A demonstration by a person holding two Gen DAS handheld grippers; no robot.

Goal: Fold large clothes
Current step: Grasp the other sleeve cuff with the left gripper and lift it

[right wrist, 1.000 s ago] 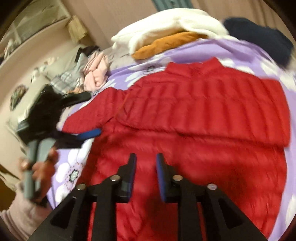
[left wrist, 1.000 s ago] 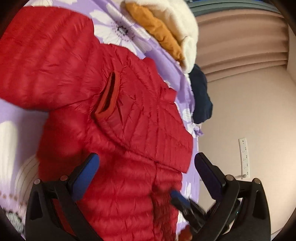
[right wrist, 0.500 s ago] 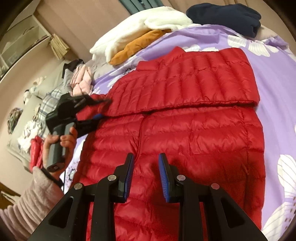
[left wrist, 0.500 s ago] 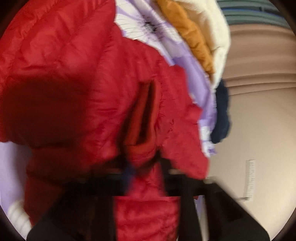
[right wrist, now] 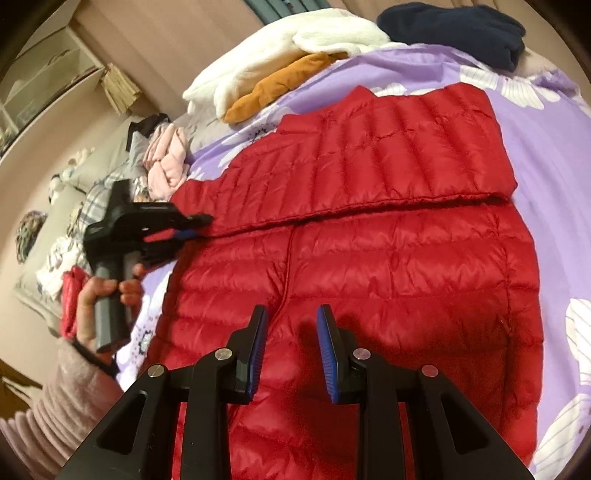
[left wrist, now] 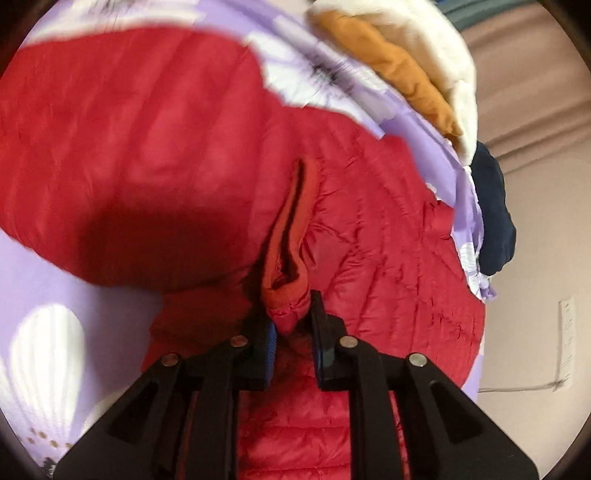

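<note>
Left wrist view: the left gripper [left wrist: 291, 332] is pinching the cuff of a red quilted down jacket [left wrist: 388, 258] lying on a purple bedspread with white flowers [left wrist: 48, 280].

Right wrist view, going left to right: a hand in a pink ribbed sleeve [right wrist: 107, 295] is gripping the left gripper [right wrist: 195, 225] by its grey handle, its blue-padded fingers [right wrist: 184, 233] closing narrowly on the sleeve end at the jacket's left edge. The red jacket [right wrist: 388, 266] is spreading across the middle of the bed, its upper part lying folded over the body along a seam. The right gripper [right wrist: 291, 347] is hovering over the jacket's lower front, its jaws standing partly apart and holding nothing. Behind the jacket, a white fleece and orange garment pile [right wrist: 280, 74] and a dark navy garment [right wrist: 454, 26] are lying near the bedspread's [right wrist: 554, 147] far edge.
</note>
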